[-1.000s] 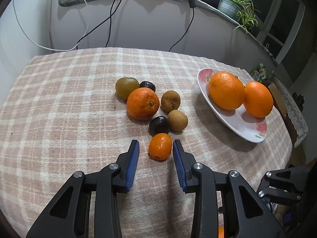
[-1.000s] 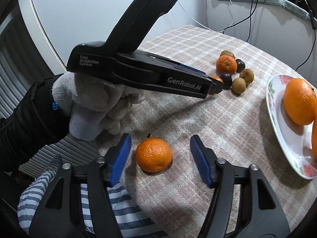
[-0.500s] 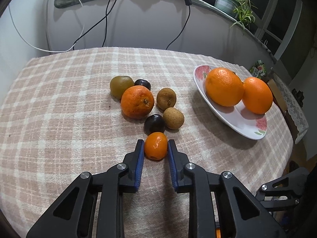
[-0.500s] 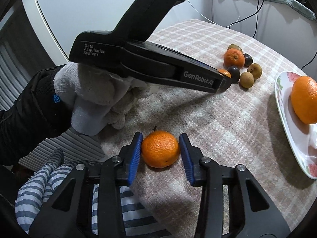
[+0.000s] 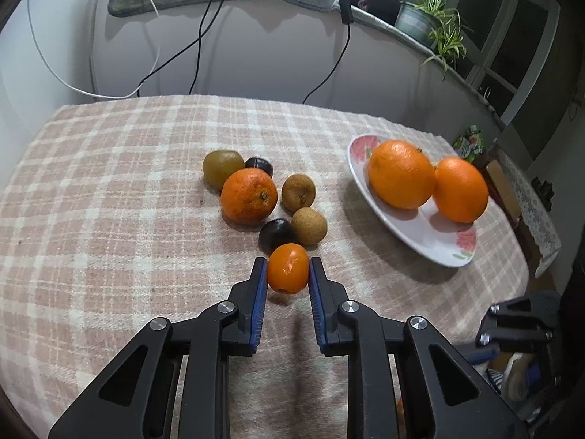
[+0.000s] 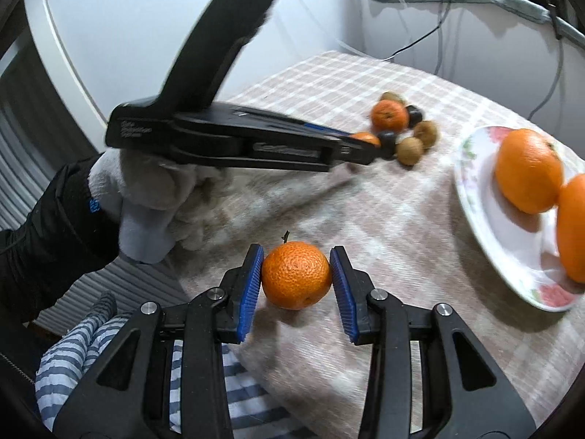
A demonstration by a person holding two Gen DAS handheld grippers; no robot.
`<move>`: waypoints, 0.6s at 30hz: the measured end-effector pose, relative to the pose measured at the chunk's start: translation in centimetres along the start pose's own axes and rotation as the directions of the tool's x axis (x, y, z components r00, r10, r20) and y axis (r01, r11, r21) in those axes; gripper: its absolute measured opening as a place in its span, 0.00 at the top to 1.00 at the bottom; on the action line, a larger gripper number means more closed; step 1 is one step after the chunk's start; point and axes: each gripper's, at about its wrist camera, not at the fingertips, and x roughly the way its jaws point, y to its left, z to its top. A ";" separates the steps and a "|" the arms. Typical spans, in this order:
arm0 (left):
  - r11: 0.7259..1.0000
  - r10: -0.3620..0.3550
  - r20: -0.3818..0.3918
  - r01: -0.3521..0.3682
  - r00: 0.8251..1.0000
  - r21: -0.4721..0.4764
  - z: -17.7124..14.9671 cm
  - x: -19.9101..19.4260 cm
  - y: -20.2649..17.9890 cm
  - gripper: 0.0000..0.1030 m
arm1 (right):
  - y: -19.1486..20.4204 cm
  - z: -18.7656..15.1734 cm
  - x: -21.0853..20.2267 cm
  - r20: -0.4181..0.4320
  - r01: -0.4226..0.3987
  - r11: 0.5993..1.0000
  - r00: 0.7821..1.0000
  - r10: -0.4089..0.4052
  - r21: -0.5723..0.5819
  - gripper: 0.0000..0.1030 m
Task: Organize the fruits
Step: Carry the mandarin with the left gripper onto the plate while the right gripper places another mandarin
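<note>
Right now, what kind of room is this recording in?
Probably a home dining or living area: a checked tablecloth, a floral plate of oranges, and a potted plant on the window ledge.

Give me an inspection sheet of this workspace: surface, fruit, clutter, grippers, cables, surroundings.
Surface: round table under a pink plaid cloth.
Job's things: flowered plate holding two large oranges; loose cluster on the cloth of one orange, a green-brown fruit, two brown fruits, two dark fruits.
Clutter: nothing seen on the cloth.
Grippers: left gripper jaws closed on a small mandarin; right gripper jaws closed on a stemmed mandarin near the table edge.
Cables: black and white cables hang down the wall behind the table.
Surroundings: potted plant on the ledge, window at right.
</note>
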 end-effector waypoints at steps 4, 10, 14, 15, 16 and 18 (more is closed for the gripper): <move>1.000 -0.022 0.018 0.022 1.000 -0.001 0.5 -0.5 -0.5 0.80 | -1.5 0.1 -1.8 0.044 0.036 0.998 0.998 -0.037 0.044 0.62; 0.998 -0.056 0.027 0.055 0.998 0.021 1.4 -0.3 -2.1 0.80 | -3.7 0.0 -4.5 0.102 0.139 0.987 0.984 -0.147 0.083 0.62; 0.997 -0.074 0.027 0.073 0.997 0.035 1.8 0.2 -3.4 0.80 | -5.3 0.4 -5.7 0.123 0.183 0.977 0.973 -0.197 0.110 0.62; 0.996 -0.082 0.027 0.081 0.996 0.038 2.0 0.4 -3.8 0.80 | -5.8 0.5 -6.0 0.129 0.194 0.974 0.970 -0.208 0.118 0.62; 0.996 -0.085 0.028 0.084 0.996 0.039 2.1 0.4 -4.1 0.80 | -6.2 0.6 -6.2 0.133 0.205 0.971 0.966 -0.221 0.125 0.62; 0.995 -0.094 0.028 0.092 0.995 0.049 2.4 0.7 -4.8 0.80 | -6.8 0.7 -6.4 0.135 0.223 0.966 0.961 -0.241 0.133 0.62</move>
